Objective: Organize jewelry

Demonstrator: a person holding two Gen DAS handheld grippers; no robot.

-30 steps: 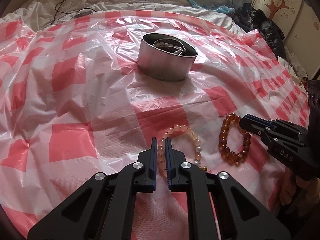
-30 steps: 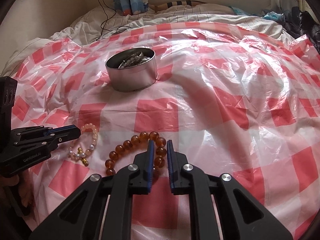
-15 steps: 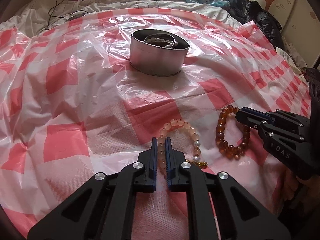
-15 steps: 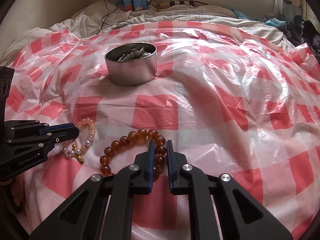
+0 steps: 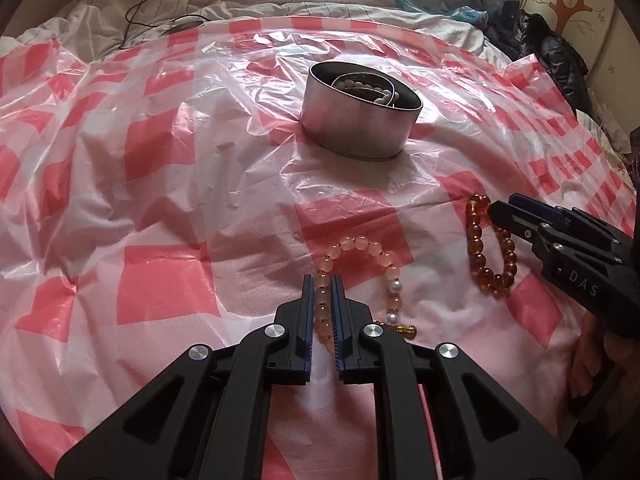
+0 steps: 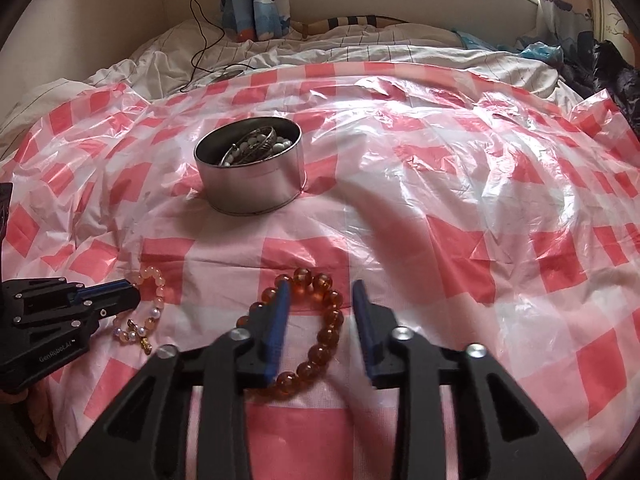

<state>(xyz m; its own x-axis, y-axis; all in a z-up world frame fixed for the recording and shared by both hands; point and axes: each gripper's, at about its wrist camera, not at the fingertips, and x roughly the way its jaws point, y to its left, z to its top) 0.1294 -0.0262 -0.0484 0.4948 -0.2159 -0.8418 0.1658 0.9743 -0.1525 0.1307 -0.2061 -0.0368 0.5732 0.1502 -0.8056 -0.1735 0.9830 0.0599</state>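
A pink bead bracelet point(image 5: 360, 242) with pearl and gold charms lies on the red-checked plastic sheet point(image 5: 160, 280). My left gripper point(image 5: 322, 280) has one strand of it pinched between its pads, and its jaws are easing open a little. Right of it lies an amber bead bracelet point(image 6: 332, 320). My right gripper point(image 6: 320, 286) straddles one side of that bracelet; its jaws are opening and the pads stand clear of the beads. Farther back stands a round metal tin point(image 6: 252, 188) holding white beads and silver bangles.
The sheet covers a bed and is wrinkled. A rumpled white duvet point(image 6: 360, 52) and a black cable point(image 6: 200, 20) lie behind it. Dark clothing point(image 5: 560, 56) is piled at the far right. A hand point(image 5: 592, 364) holds the right gripper's handle.
The right gripper's jaws have spread from almost shut to wide apart over the amber bracelet. The left gripper has stayed on the pink bracelet's strand.
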